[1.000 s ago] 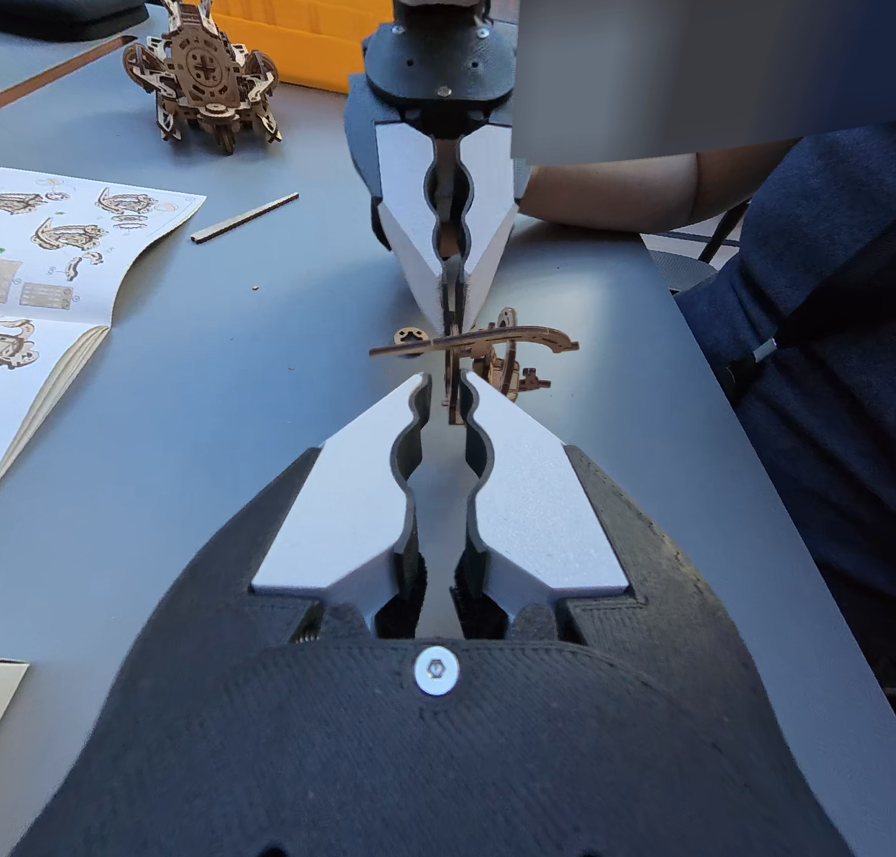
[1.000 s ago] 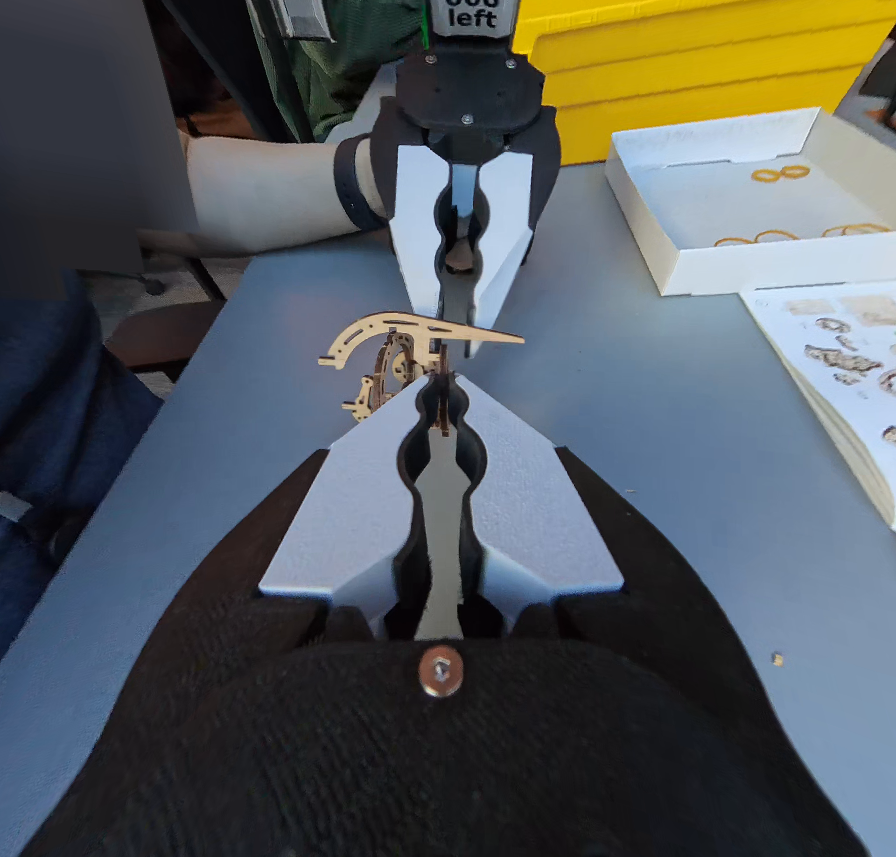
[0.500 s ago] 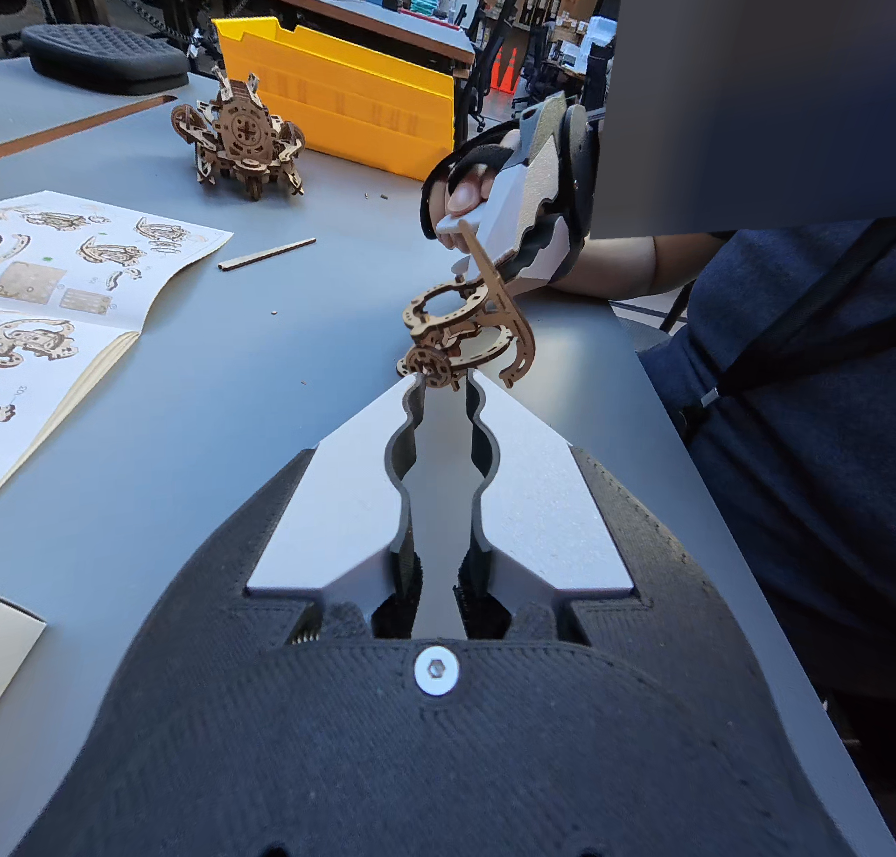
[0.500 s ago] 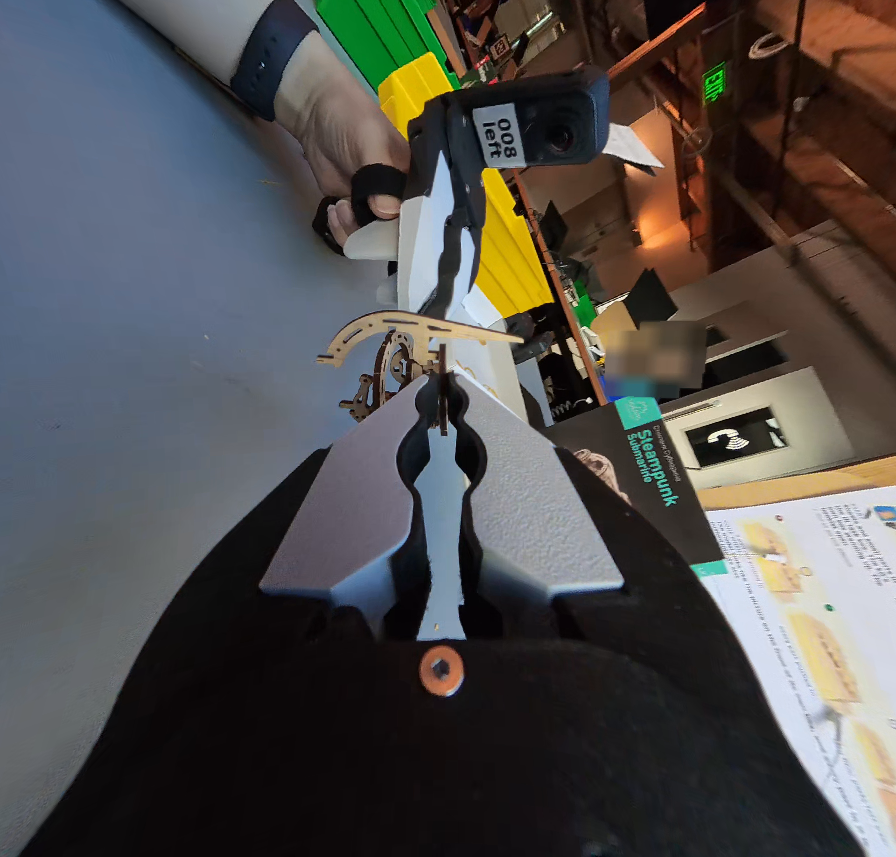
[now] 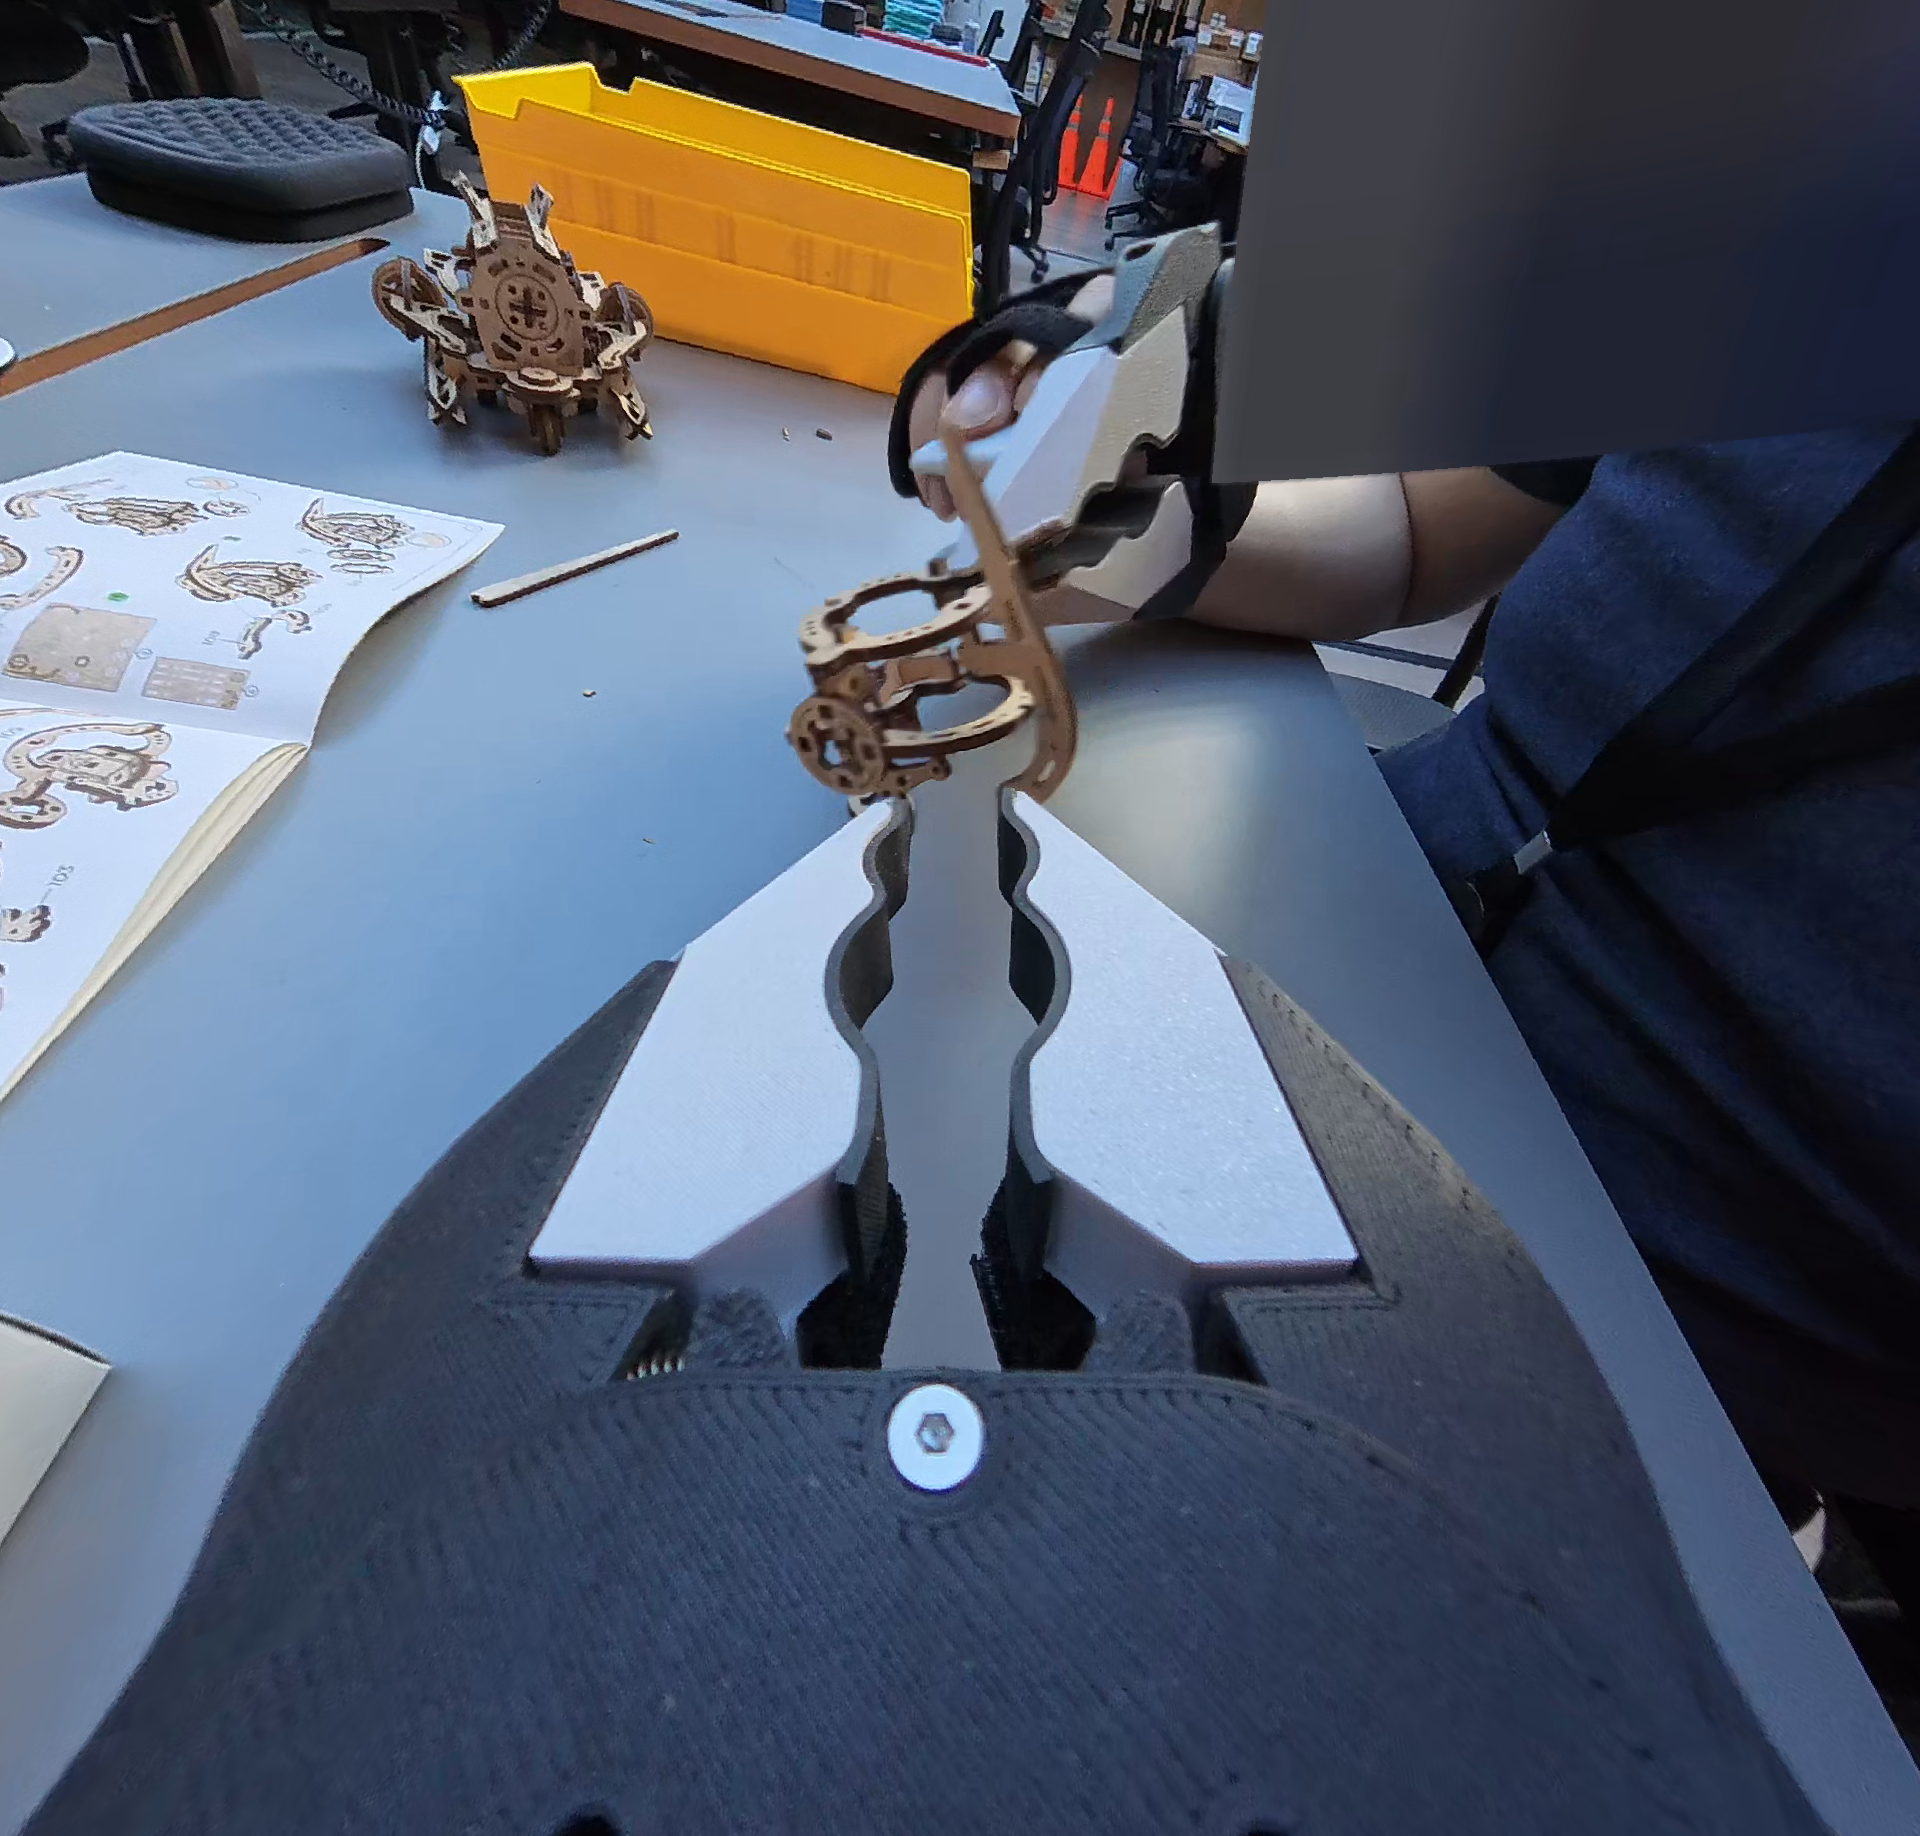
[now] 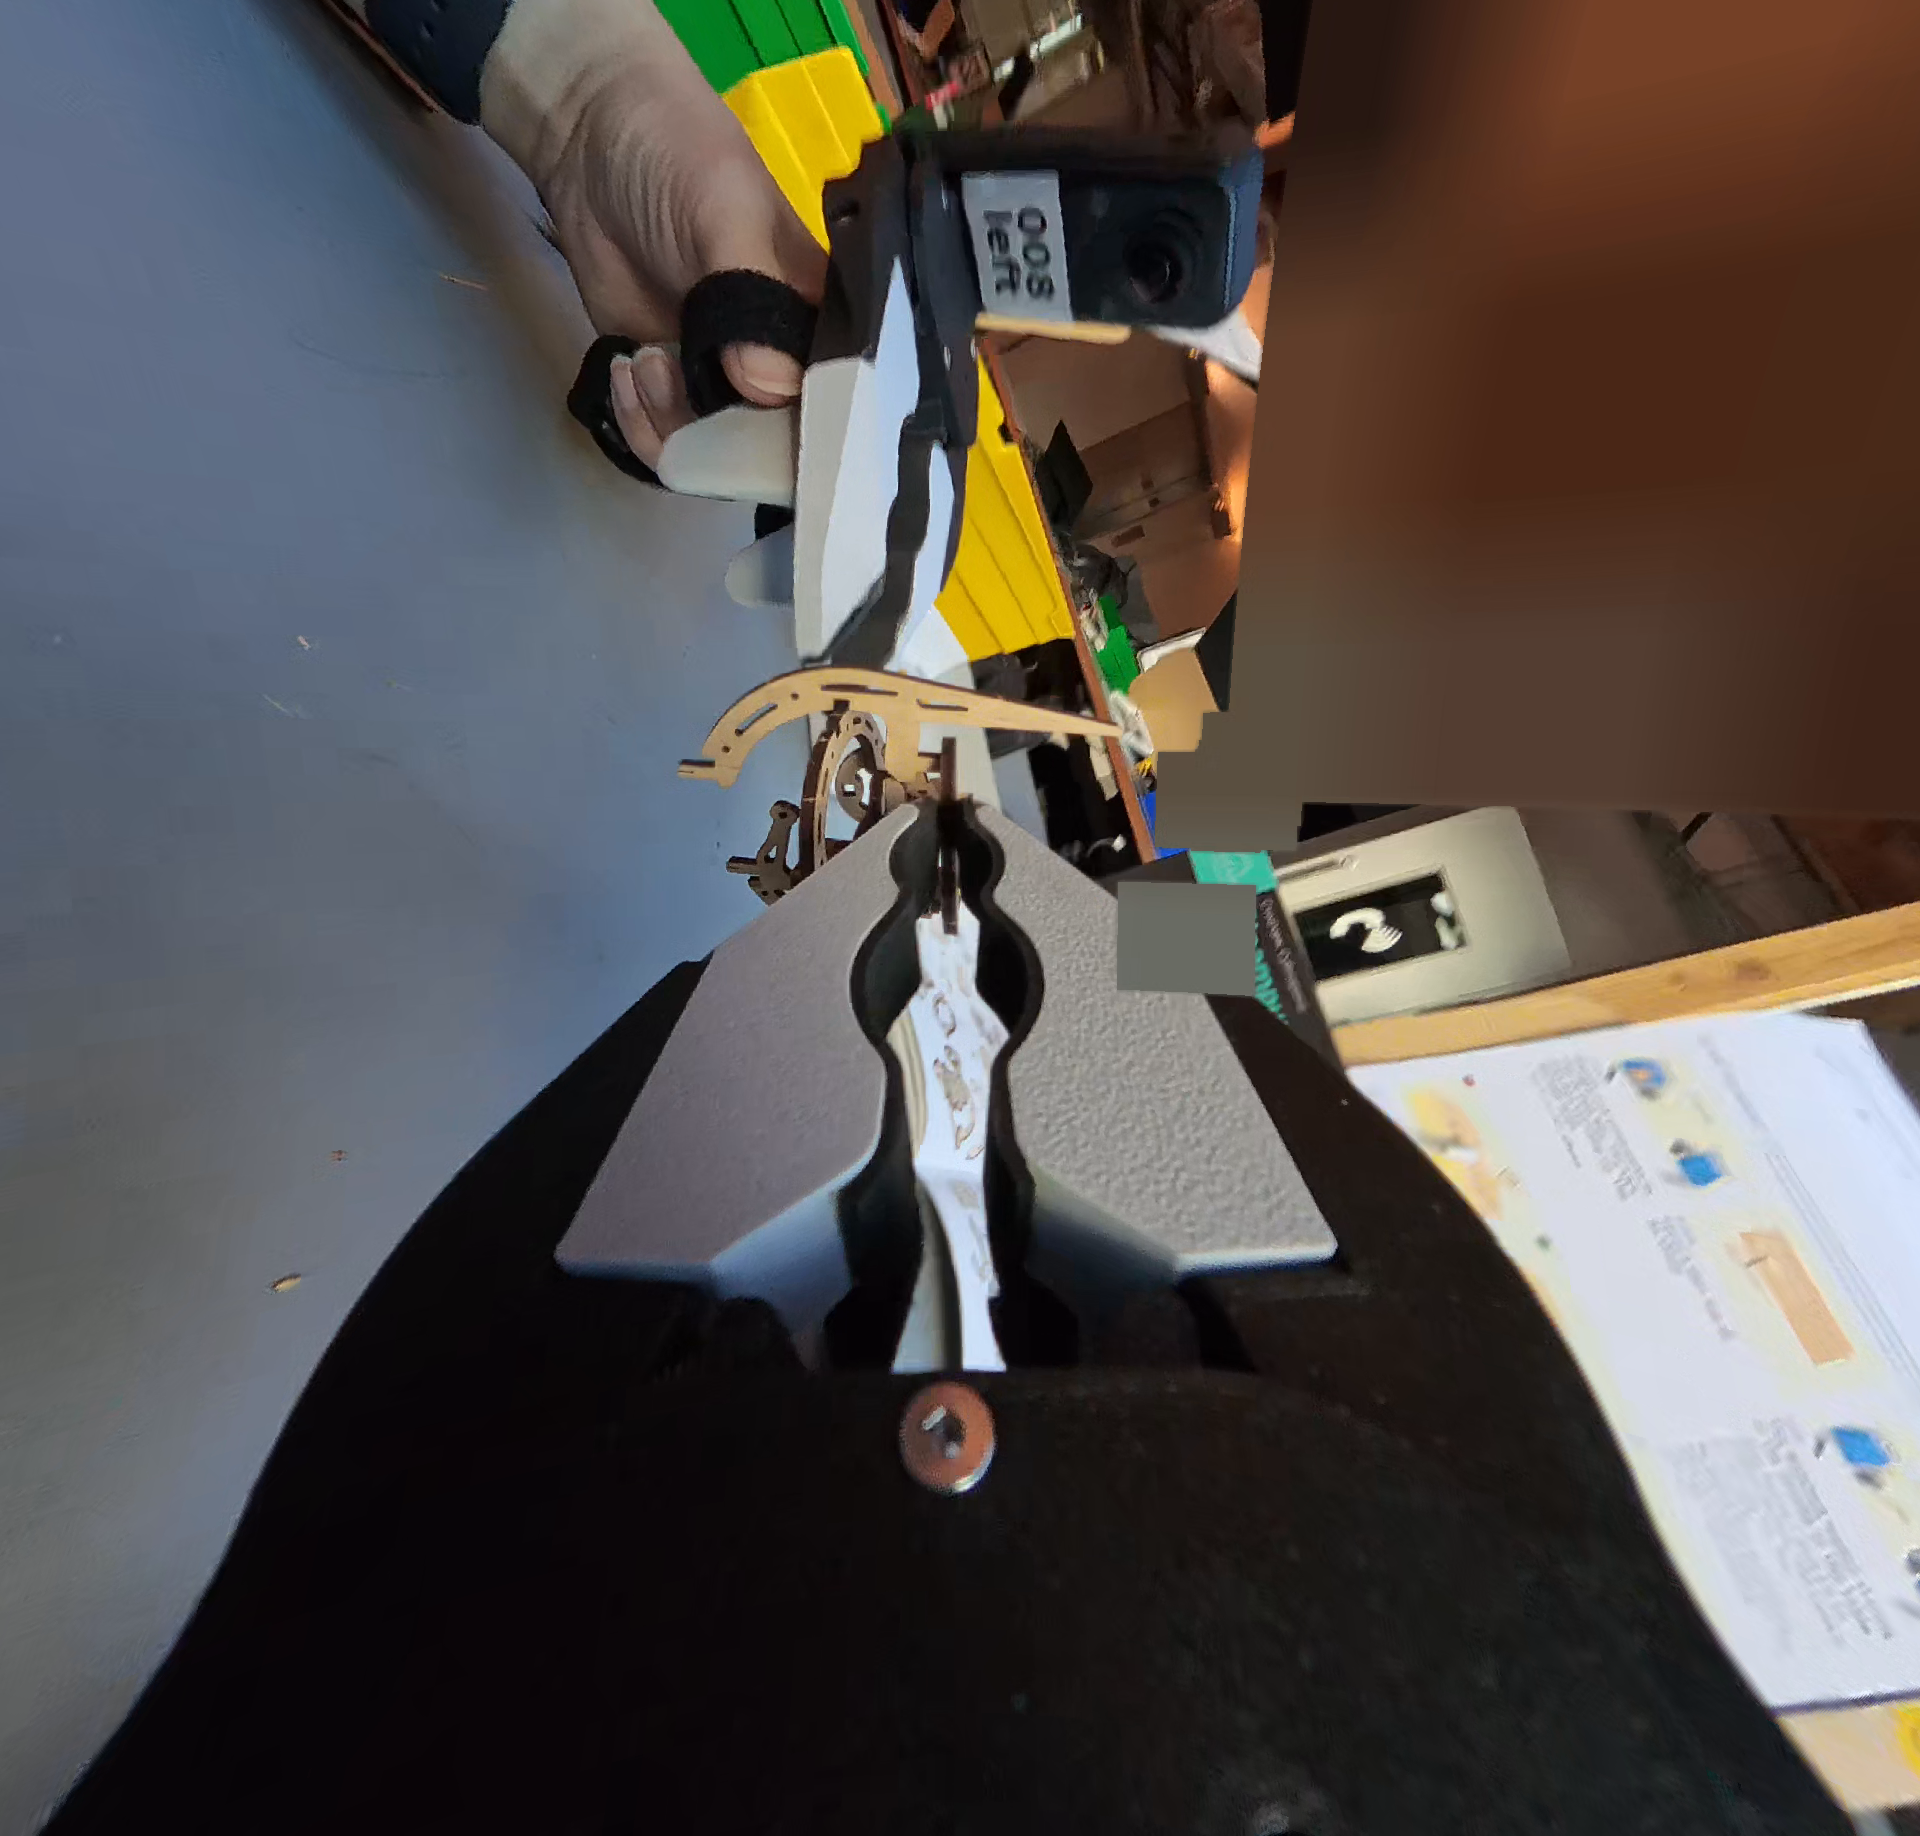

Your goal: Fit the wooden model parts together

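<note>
A small wooden sub-assembly (image 5: 925, 685) of rings, a gear and a flat curved strip hangs in the air over the grey table (image 5: 520, 955). My right gripper (image 6: 940, 820) is shut on a thin tab of the sub-assembly (image 6: 852, 768). In the left wrist view the right gripper (image 5: 997, 529) lies rolled on its side and comes in from the right. My left gripper (image 5: 954, 810) is slightly open and empty, its tips just short of the gear. In the right wrist view the left gripper (image 6: 842, 643) ends right above the curved strip; I cannot tell if they touch.
A finished wooden model (image 5: 520, 332) and a yellow bin (image 5: 727, 228) stand at the far side. An open instruction booklet (image 5: 156, 643) and a wooden stick (image 5: 571, 568) lie to the left. A person's torso (image 5: 1714, 851) is at the table's right edge. A printed sheet (image 6: 1662, 1267) lies near.
The right gripper has lifted the sub-assembly and rolled it about a quarter turn. The left gripper has let go of it, and its jaws stand a little wider.
</note>
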